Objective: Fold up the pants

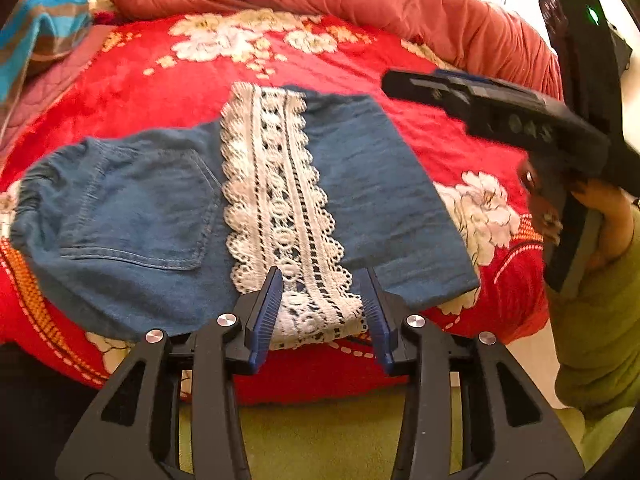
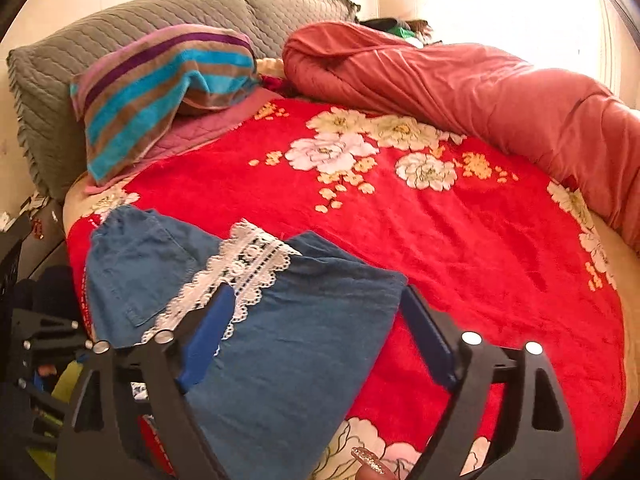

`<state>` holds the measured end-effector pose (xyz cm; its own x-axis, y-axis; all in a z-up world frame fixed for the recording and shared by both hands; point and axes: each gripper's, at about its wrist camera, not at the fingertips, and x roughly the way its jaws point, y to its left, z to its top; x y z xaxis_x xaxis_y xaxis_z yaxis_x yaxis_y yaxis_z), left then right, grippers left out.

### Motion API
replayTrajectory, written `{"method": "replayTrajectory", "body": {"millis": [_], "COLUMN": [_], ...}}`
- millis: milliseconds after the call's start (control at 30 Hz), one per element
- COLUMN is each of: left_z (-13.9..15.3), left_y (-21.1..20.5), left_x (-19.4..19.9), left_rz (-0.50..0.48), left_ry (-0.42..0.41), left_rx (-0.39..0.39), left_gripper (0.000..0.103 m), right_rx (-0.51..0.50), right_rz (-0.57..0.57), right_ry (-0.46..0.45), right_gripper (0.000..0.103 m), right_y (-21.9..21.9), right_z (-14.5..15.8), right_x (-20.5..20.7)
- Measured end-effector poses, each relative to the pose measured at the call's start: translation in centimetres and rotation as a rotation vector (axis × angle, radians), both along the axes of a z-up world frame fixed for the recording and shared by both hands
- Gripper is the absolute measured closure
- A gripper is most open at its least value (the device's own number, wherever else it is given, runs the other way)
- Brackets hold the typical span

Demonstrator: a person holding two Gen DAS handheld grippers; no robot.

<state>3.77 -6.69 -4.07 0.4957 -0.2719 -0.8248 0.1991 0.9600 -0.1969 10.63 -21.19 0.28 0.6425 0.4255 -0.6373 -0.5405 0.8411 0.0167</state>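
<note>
Blue denim pants (image 1: 152,216) with a white lace band (image 1: 276,200) lie folded on the red floral blanket (image 1: 160,80). My left gripper (image 1: 322,280) is open, its fingers on either side of the lace band's near end, holding nothing. The right gripper's body (image 1: 520,116) hangs in the air at the right of the left wrist view. In the right wrist view the right gripper (image 2: 316,296) is open above the folded denim (image 2: 296,340) and lace (image 2: 240,268), empty.
A rolled salmon quilt (image 2: 460,92) lies along the bed's far and right side. A striped towel (image 2: 152,92) rests on a grey quilted pillow (image 2: 80,48) at the left. The bed's near edge (image 1: 320,380) is under my left gripper. Dark clutter (image 2: 24,300) sits beside the bed.
</note>
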Motion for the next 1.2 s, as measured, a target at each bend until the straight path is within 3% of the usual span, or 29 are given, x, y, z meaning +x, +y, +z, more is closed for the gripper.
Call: {"method": "replayTrajectory", "body": {"millis": [167,667,1200], "left_z": [1.5,4.1,3.5], "left_y": [1.5,7.2,11.9], "left_x": [-0.3,-2.7,-3.4], "left_rz": [0.044,0.235,0.346], "left_ry": [-0.039,-0.144,-0.135], "left_rx": [-0.013,0.062,0.006], "left_gripper": [0.055,0.013,0.010], "right_rx": [0.015,0.023,-0.012], "right_rz": [0.002,0.071,0.150], "right_ry": [-0.014,-0.090,-0.063], "right_gripper": [0.009,0.005,0.005], "right_y": [0.1,3.2,8.3], "right_z": [0.8,4.0,4.2], "right_x": [-1.2,-3.5,-3.3]}}
